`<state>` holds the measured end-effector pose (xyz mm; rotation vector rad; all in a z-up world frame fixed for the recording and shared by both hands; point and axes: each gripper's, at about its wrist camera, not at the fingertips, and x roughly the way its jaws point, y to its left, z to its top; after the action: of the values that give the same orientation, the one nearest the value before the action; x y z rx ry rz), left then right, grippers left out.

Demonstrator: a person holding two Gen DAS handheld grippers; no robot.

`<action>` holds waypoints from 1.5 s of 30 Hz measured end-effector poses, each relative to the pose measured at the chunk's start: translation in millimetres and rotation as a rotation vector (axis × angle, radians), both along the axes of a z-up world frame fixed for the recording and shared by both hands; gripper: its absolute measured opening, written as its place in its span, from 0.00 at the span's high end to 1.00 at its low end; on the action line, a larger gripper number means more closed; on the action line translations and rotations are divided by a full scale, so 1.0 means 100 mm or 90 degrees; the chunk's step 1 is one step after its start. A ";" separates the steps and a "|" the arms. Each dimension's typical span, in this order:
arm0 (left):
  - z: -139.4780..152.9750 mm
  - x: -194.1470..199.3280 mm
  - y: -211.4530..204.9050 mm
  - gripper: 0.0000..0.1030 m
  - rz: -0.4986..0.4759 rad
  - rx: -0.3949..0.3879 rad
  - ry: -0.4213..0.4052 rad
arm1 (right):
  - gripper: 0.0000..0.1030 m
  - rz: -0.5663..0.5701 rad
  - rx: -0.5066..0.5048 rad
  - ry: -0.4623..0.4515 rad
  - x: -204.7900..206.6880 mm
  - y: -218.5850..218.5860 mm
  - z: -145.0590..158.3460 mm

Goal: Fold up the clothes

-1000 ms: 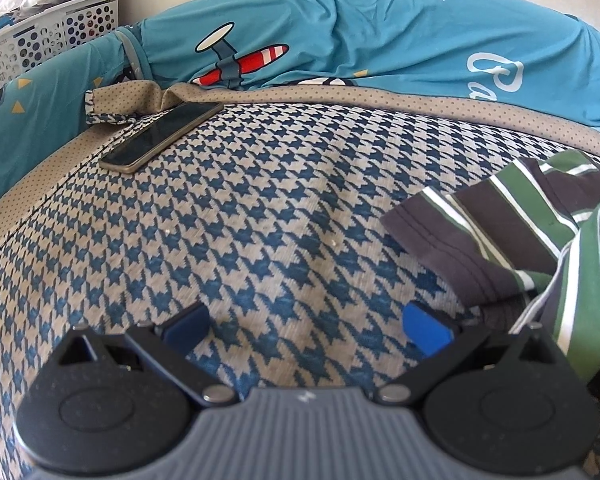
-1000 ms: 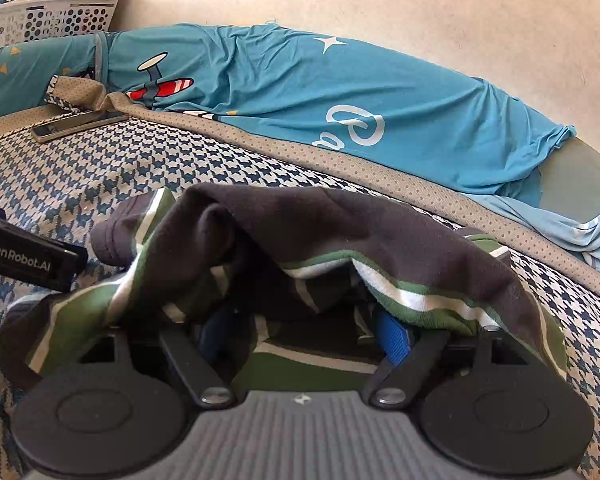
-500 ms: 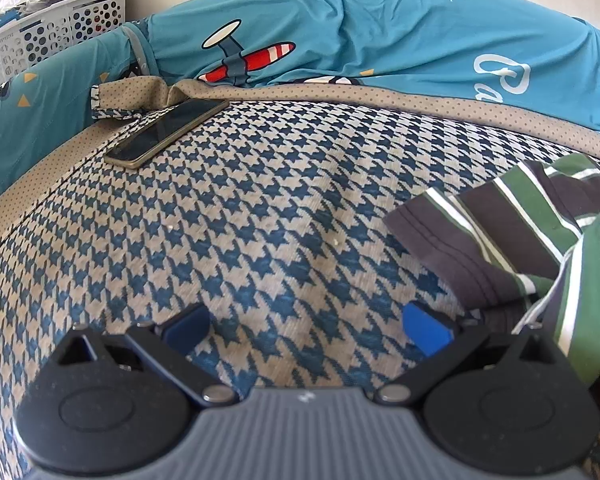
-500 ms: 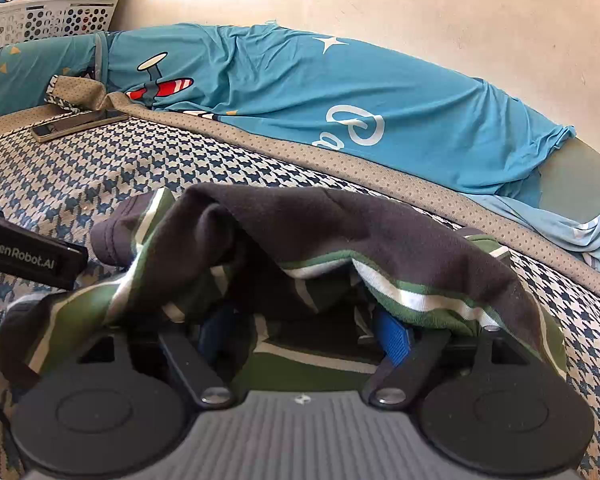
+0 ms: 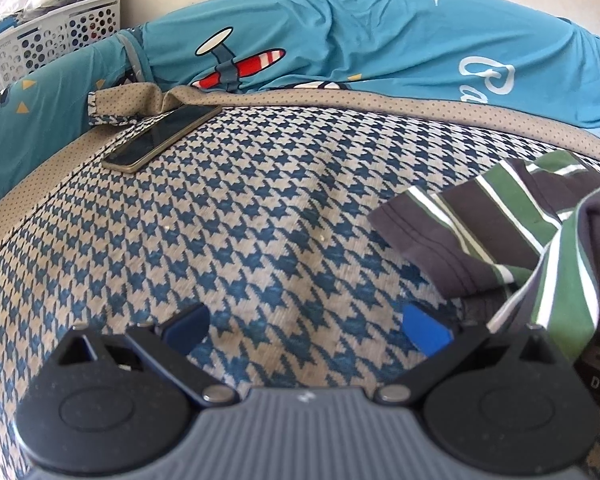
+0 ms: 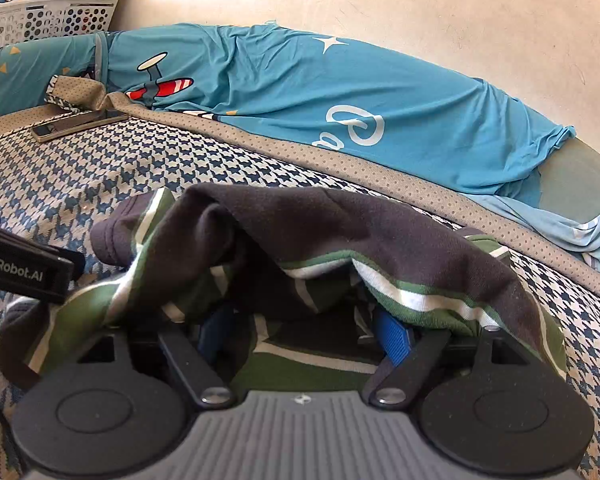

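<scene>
Two claws: left claw (image 5: 306, 326) wide, labelled "GenRobot.AI"; right claw (image 6: 304, 326) seemingly parted under striped shirt (image 6: 340, 240).

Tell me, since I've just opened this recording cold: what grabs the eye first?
The striped garment, grey with green and white bands, lies bunched over the right tool in the foreground. Behind it, bright blue bedding with a red-and-white airplane print runs along the wall. A phone rests on the houndstooth blanket, ahead of the open, empty left tool.

The left tool (image 5: 306, 330) has edged slightly toward the phone (image 5: 162, 138).
</scene>
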<state>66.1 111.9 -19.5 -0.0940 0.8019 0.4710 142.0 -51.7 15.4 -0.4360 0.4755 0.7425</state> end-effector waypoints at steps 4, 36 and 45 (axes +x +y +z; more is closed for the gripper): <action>0.02 0.11 0.10 0.00 0.014 -0.043 -0.013 | 0.26 0.000 0.000 0.000 0.00 0.00 0.00; 0.40 0.46 -0.59 0.00 -0.284 0.037 0.042 | 0.25 -0.002 -0.001 0.000 -0.01 0.00 0.01; 0.25 0.60 -0.45 0.00 -0.238 -0.006 0.043 | 0.25 -0.002 -0.004 -0.002 0.00 0.00 0.00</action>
<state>126.0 66.6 5.7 0.0633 0.8660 0.1170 142.1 -51.5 15.6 -0.4428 0.4758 0.7370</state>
